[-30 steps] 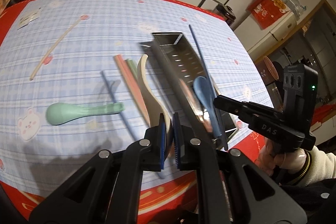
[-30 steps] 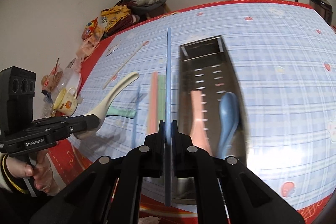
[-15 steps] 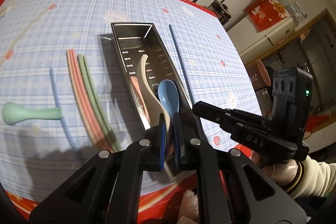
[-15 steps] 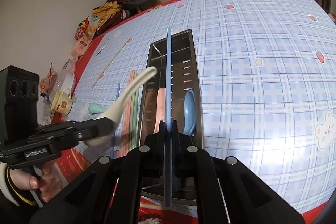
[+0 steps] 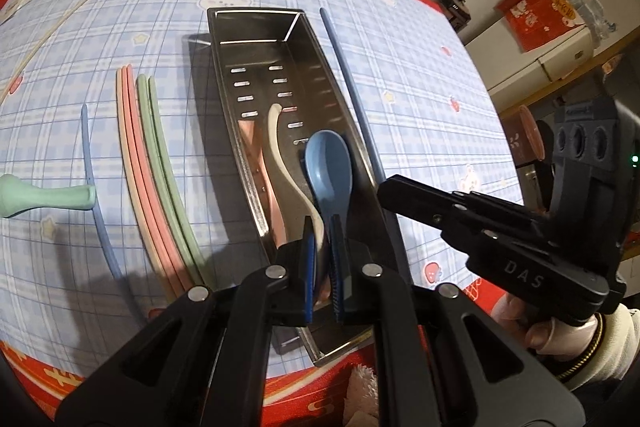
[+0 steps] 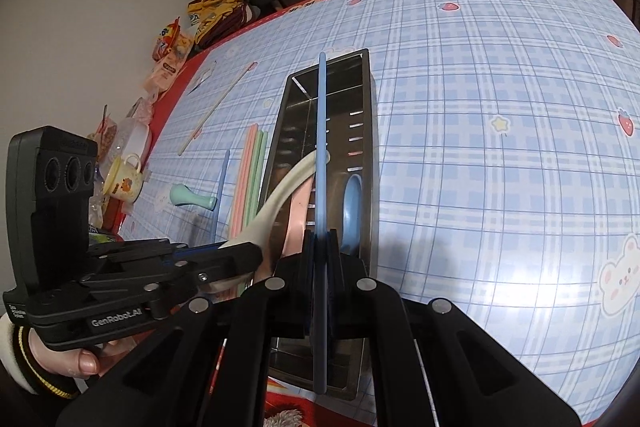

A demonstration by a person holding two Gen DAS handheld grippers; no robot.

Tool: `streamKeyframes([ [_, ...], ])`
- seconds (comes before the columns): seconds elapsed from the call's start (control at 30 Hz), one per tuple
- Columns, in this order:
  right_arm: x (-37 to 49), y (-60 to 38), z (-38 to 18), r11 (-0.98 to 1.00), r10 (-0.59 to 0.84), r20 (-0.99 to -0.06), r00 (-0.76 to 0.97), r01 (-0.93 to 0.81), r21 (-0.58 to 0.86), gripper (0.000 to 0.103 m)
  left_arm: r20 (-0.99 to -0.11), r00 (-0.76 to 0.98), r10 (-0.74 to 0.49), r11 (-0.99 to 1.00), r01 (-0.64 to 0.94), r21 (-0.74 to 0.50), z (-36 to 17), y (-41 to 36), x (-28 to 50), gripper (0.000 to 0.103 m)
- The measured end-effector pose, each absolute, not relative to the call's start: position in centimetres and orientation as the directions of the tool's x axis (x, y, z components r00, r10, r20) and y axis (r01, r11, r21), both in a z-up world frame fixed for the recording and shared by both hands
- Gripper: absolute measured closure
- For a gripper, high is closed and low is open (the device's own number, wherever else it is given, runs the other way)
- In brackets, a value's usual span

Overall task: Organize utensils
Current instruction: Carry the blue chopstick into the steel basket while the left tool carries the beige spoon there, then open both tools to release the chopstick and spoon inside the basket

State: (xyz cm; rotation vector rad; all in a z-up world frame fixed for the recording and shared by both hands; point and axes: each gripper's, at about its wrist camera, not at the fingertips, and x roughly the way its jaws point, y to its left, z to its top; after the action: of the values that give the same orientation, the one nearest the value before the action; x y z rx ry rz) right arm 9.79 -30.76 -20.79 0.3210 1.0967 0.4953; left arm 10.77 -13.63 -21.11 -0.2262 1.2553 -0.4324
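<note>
A long steel tray (image 5: 256, 14) lies on the blue checked tablecloth, with a blue spoon (image 5: 329, 167) and a pink spoon (image 5: 250, 135) inside it. My left gripper (image 5: 322, 247) is shut on a cream spoon (image 5: 276, 143), which hangs over the tray's near half with its handle pointing away. My right gripper (image 6: 320, 251) is shut on a blue chopstick (image 6: 321, 131), held lengthwise above the tray (image 6: 370, 147). In the right wrist view, the left gripper (image 6: 240, 259) with the cream spoon (image 6: 286, 189) comes in from the left.
Left of the tray lie pink chopsticks (image 5: 130, 139), green chopsticks (image 5: 154, 131), one blue chopstick (image 5: 86, 147), a green spoon (image 5: 44, 197) and a cream chopstick (image 5: 52, 27). A mug (image 6: 124, 179) and snack bags (image 6: 172, 47) crowd the table's left edge. A person's hand (image 5: 536, 323) holds the right gripper.
The left gripper has carried the cream spoon from above the chopsticks rightward to over the tray and lower. The right gripper's blue chopstick has shifted from beside the tray to above it.
</note>
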Motion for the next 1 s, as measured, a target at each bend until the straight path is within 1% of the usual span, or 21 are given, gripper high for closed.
streamKeyframes([
  [0.17,10.3,-31.0,-21.2,0.84,0.542,-0.763,0.354,-0.211,0.499,0.096,-0.871,0.22,-0.439,0.895,0.189,-0.403,-21.8,-14.0,11.2,0.092],
  [0.2,10.4,-30.9,-21.3,0.839,0.544,-0.763,0.349,-0.207,0.504,0.096,-0.871,0.22,-0.439,0.895,0.195,-0.401,-21.8,-14.1,11.2,0.09],
  [0.23,10.5,-30.9,-21.5,0.836,0.548,-0.762,0.345,-0.202,0.51,0.096,-0.873,0.227,-0.431,0.899,0.196,-0.393,-21.6,-14.1,11.2,0.087],
  [0.27,10.8,-30.8,-21.7,0.834,0.551,-0.763,0.338,-0.197,0.515,0.096,-0.87,0.246,-0.428,0.901,0.195,-0.388,-21.2,-13.9,11.1,0.08],
  [0.3,11.0,-30.7,-21.8,0.832,0.554,-0.764,0.332,-0.193,0.52,0.096,-0.864,0.266,-0.427,0.902,0.19,-0.387,-20.7,-13.6,11.1,0.077],
  [0.43,11.5,-30.1,-22.3,0.818,0.574,-0.759,0.306,-0.193,0.541,0.094,-0.845,0.345,-0.41,0.912,0.161,-0.377,-18.8,-11.8,10.6,0.07],
  [0.5,11.6,-29.8,-22.1,0.817,0.576,-0.757,0.308,-0.201,0.54,0.093,-0.838,0.38,-0.392,0.919,0.134,-0.37,-18.1,-10.7,10.4,0.061],
  [0.53,11.6,-29.7,-22.0,0.818,0.575,-0.757,0.309,-0.202,0.539,0.093,-0.834,0.399,-0.382,0.923,0.114,-0.368,-17.8,-10.0,10.3,0.058],
  [0.6,11.5,-29.6,-21.6,0.821,0.571,-0.756,0.32,-0.211,0.531,0.082,-0.829,0.422,-0.367,0.926,0.081,-0.369,-17.4,-9.1,10.0,0.05],
  [0.63,11.4,-29.5,-21.4,0.822,0.57,-0.755,0.326,-0.217,0.527,0.079,-0.829,0.43,-0.358,0.928,0.065,-0.367,-17.3,-8.6,9.9,0.05],
  [0.67,11.2,-29.5,-21.1,0.823,0.568,-0.752,0.335,-0.226,0.521,0.073,-0.83,0.433,-0.351,0.929,0.051,-0.367,-17.3,-8.3,9.7,0.049],
  [0.7,11.1,-29.5,-20.8,0.825,0.566,-0.75,0.342,-0.232,0.516,0.066,-0.83,0.434,-0.349,0.929,0.043,-0.368,-17.4,-8.1,9.6,0.045],
  [0.73,11.0,-29.5,-20.6,0.826,0.563,-0.748,0.35,-0.237,0.511,0.062,-0.832,0.434,-0.345,0.929,0.034,-0.368,-17.4,-8.0,9.5,0.039],
  [0.77,10.9,-29.7,-20.4,0.828,0.561,-0.747,0.358,-0.24,0.507,0.056,-0.833,0.436,-0.341,0.93,0.028,-0.366,-17.4,-8.0,9.4,0.028],
  [0.8,10.7,-29.9,-20.1,0.83,0.558,-0.745,0.366,-0.243,0.503,0.05,-0.832,0.441,-0.337,0.931,0.023,-0.364,-17.3,-8.0,9.3,0.026],
  [0.83,10.5,-30.0,-20.0,0.832,0.555,-0.743,0.373,-0.245,0.498,0.048,-0.831,0.445,-0.334,0.932,0.024,-0.362,-17.3,-7.9,9.1,0.026],
  [0.87,10.3,-30.1,-19.7,0.834,0.551,-0.741,0.383,-0.248,0.493,0.042,-0.833,0.445,-0.329,0.934,0.025,-0.356,-17.3,-8.0,9.0,0.026],
  [0.9,10.2,-30.2,-19.5,0.835,0.55,-0.739,0.388,-0.249,0.49,0.037,-0.837,0.443,-0.32,0.938,0.027,-0.345,-17.2,-8.2,8.9,0.022],
  [0.93,10.1,-30.3,-19.5,0.835,0.549,-0.738,0.392,-0.25,0.489,0.034,-0.84,0.442,-0.315,0.941,0.027,-0.338,-17.2,-8.2,8.9,0.019],
  [0.97,9.9,-30.4,-19.3,0.837,0.548,-0.736,0.398,-0.25,0.487,0.028,-0.841,0.443,-0.31,0.942,0.027,-0.333,-17.1,-8.2,8.7,0.013],
  [1.0,9.8,-30.4,-19.2,0.839,0.544,-0.736,0.402,-0.25,0.483,0.022,-0.842,0.446,-0.303,0.945,0.025,-0.327,-17.0,-8.2,8.6,0.013],
])
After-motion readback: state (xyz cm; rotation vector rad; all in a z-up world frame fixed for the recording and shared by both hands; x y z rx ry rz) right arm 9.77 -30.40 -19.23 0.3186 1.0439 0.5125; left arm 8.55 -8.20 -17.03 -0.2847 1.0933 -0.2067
